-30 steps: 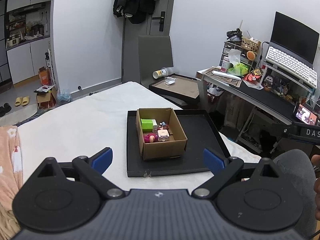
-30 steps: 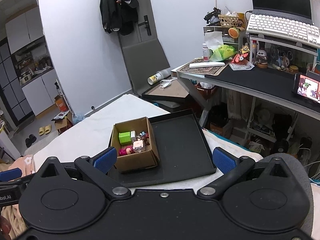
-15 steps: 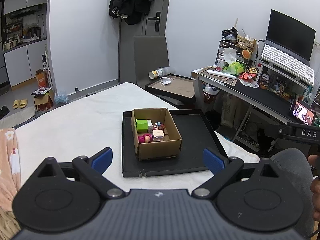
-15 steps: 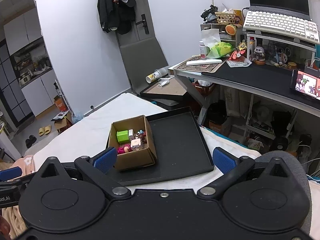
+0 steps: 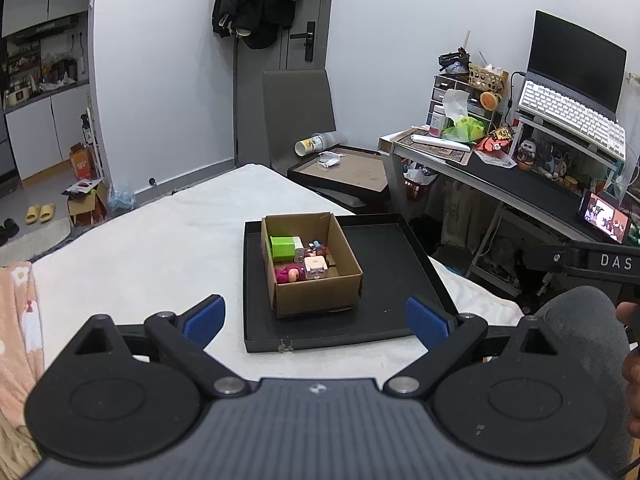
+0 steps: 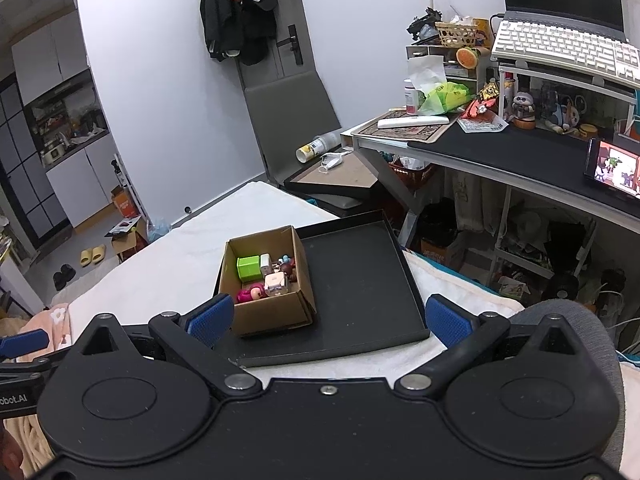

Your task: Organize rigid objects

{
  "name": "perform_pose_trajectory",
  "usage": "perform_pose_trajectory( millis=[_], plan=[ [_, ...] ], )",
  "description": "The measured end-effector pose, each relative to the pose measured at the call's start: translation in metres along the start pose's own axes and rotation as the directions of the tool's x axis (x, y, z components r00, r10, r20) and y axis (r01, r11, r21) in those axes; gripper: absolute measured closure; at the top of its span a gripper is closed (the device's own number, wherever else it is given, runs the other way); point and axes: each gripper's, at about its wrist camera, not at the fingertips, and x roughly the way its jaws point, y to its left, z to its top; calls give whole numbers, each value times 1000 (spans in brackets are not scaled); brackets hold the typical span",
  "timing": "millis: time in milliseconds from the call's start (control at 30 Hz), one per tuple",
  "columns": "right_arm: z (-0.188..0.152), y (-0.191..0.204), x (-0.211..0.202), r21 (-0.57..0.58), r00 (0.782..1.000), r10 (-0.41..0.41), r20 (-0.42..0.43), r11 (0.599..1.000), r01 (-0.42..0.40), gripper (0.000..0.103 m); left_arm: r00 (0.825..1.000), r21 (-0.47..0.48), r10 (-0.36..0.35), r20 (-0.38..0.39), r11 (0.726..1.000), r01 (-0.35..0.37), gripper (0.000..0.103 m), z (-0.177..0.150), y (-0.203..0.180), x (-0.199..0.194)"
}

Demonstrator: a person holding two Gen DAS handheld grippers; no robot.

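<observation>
— Where the black tray (image 5: 384,280) lies on the white bed cover (image 5: 160,256), how much room is there around it?

— Plenty on the left: bare white cover runs from the tray's left rim out to a peach blanket (image 5: 16,320) at the edge. On the right the tray's rim sits near the edge of the bed, with a desk (image 6: 520,152) beyond a gap of floor. The near rim of the tray faces both grippers, with a strip of cover between.

— And inside the tray?

— The cardboard box (image 5: 316,296) stands in its left half, against the left rim. The right half of the tray is bare black floor.

— What is in the box?

— Small hard toys crowded toward its left and far side: a green block (image 5: 282,249), a pale cube (image 5: 315,267) with dark marks, a pink figure (image 5: 289,275) lying near the front wall, and a few little figures too small to tell apart. Its flaps stand up, top uncovered.

— The grippers?

— The left gripper (image 5: 316,318) has its blue pads (image 5: 204,315) spread wide, nothing between them, hanging short of the tray. The right gripper (image 6: 328,318) is likewise spread and empty; in its view the left pad overlaps the box's near corner.
</observation>
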Motion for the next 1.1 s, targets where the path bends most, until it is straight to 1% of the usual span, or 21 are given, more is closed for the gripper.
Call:
perform_pose_trajectory(
  millis=[1100],
  plan=[
    [-2, 0, -3, -20, 1000, 10, -7, 1000, -10, 0, 1000, -15, -6, -15, 1000, 6, 7, -6, -1, 5]
  ],
)
